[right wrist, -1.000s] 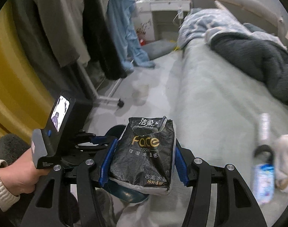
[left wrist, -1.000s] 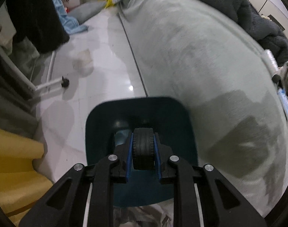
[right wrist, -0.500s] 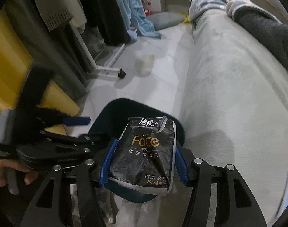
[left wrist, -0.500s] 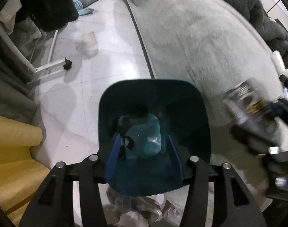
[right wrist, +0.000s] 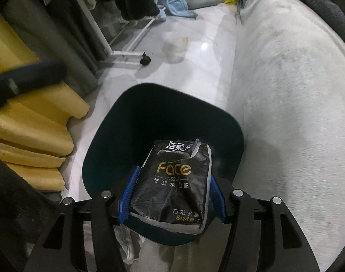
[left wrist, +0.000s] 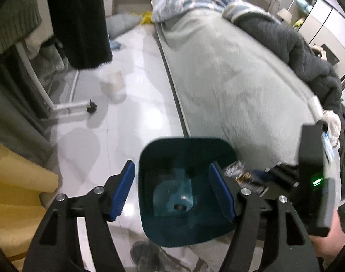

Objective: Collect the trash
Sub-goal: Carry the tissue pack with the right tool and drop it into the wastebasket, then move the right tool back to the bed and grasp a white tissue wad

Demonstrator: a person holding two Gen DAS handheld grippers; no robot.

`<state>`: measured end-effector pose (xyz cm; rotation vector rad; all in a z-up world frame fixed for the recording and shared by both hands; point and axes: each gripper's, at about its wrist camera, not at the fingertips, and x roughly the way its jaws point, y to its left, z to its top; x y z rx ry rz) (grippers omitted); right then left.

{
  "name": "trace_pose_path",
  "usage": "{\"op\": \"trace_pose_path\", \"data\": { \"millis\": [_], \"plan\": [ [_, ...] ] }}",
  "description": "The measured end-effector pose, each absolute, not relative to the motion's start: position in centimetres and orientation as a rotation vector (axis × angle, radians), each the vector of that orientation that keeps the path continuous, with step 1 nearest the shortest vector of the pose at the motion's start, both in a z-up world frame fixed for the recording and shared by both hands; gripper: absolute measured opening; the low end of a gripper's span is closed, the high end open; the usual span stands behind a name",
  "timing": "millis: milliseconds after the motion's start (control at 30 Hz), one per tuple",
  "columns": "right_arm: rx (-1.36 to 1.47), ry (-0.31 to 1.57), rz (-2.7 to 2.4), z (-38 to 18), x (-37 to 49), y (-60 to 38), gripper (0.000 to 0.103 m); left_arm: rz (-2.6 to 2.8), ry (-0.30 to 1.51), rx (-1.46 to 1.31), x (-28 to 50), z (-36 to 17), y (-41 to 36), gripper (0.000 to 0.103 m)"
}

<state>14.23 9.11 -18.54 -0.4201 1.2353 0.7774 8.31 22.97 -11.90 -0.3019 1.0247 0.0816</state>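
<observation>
A dark teal trash bin [left wrist: 149, 158] stands on the floor beside the bed; it also shows in the right wrist view [right wrist: 104, 140]. A black toy wheel [left wrist: 178, 207] lies at its bottom. My left gripper [left wrist: 173, 191] is open and empty, held above the bin's opening. My right gripper [right wrist: 171, 193] is shut on a black "Face" tissue pack [right wrist: 174, 181] and holds it over the bin's near rim. The right gripper's body [left wrist: 312, 176] shows at the right of the left wrist view.
A grey-covered bed [right wrist: 285, 90] with a dark blanket [left wrist: 297, 45] runs along the right. A clothes rack with a caster [right wrist: 145, 61] and hanging clothes [left wrist: 79, 22] stand left. Yellow cushions [right wrist: 25, 131] lie near left. A translucent cup [left wrist: 114, 83] lies on the tiled floor.
My left gripper opened and let the black wheel drop into the bin, then pulled up. My right gripper carried the tissue pack in over the bin.
</observation>
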Motion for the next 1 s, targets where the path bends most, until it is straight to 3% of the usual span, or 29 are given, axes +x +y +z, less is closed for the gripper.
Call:
{"op": "trace_pose_path", "data": {
  "millis": [200, 333, 500, 833, 1000],
  "plan": [
    [-0.456, 1.276, 0.766, -20.6, 13.9, 10.0, 0.060, 0.085, 0.904, -0.276, 7.9, -9.3, 23.2, 0.066],
    [-0.466, 1.286, 0.746, -21.4, 13.8, 10.1, 0.074, 0.076, 0.842, -0.279, 7.8, -8.0, 23.4, 0.066],
    [-0.466, 1.283, 0.753, -21.3, 13.6, 10.4, 0.078, 0.058, 0.776, -0.279, 7.6, -6.5, 23.2, 0.065],
    [-0.380, 1.138, 0.790, -15.6, 12.9, 8.6, 0.083, 0.011, 0.609, -0.209, 6.9, -1.8, 20.4, 0.066],
    [-0.339, 1.012, 0.784, -12.1, 13.3, 7.0, 0.084, -0.020, 0.545, -0.160, 6.6, 0.2, 18.3, 0.074]
  ]
}}
